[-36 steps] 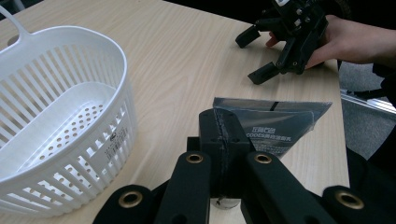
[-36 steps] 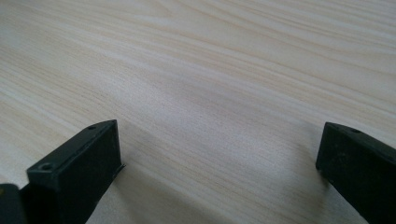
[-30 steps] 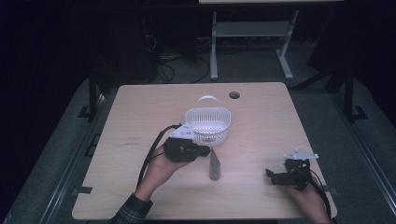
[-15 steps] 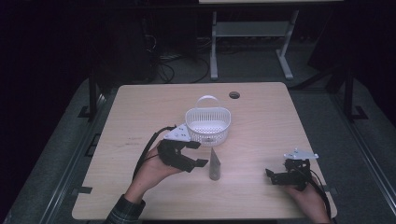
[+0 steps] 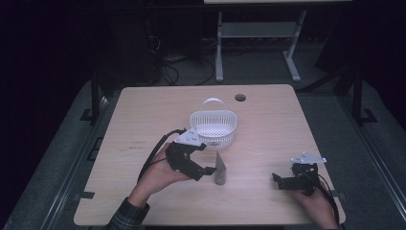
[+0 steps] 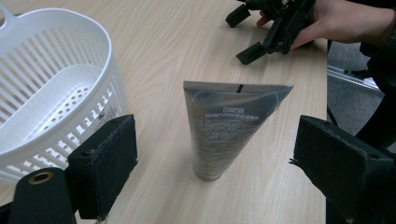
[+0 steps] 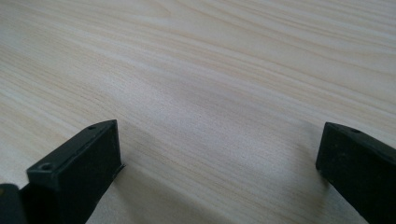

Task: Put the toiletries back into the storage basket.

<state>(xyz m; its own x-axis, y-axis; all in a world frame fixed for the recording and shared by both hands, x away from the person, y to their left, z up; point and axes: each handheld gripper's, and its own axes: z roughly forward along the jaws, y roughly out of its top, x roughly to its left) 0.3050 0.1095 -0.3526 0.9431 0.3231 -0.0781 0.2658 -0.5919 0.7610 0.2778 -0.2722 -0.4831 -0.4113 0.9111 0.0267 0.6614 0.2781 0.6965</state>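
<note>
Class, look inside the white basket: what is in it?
The white basket looks empty: its perforated floor and slatted wall show, with nothing inside. Its near rim hides a strip of the floor.

Basket: white basket (image 5: 213,128) mid-table.
Tube: grey tube (image 5: 220,168) upright (seemingly) before it.
Left gripper (image 5: 203,160): jaws apart, beside tube.
Right gripper (image 5: 281,180): resting well apart.

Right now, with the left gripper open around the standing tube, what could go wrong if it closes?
1. The tube stands on its narrow cap end, wide crimped end up. It is not centred between the pads, so the left gripper may push it with one jaw first and tip it.
2. The white basket sits close beside the left jaw; it could be bumped or shifted.
3. A soft tube may deform or slip if squeezed.
</note>
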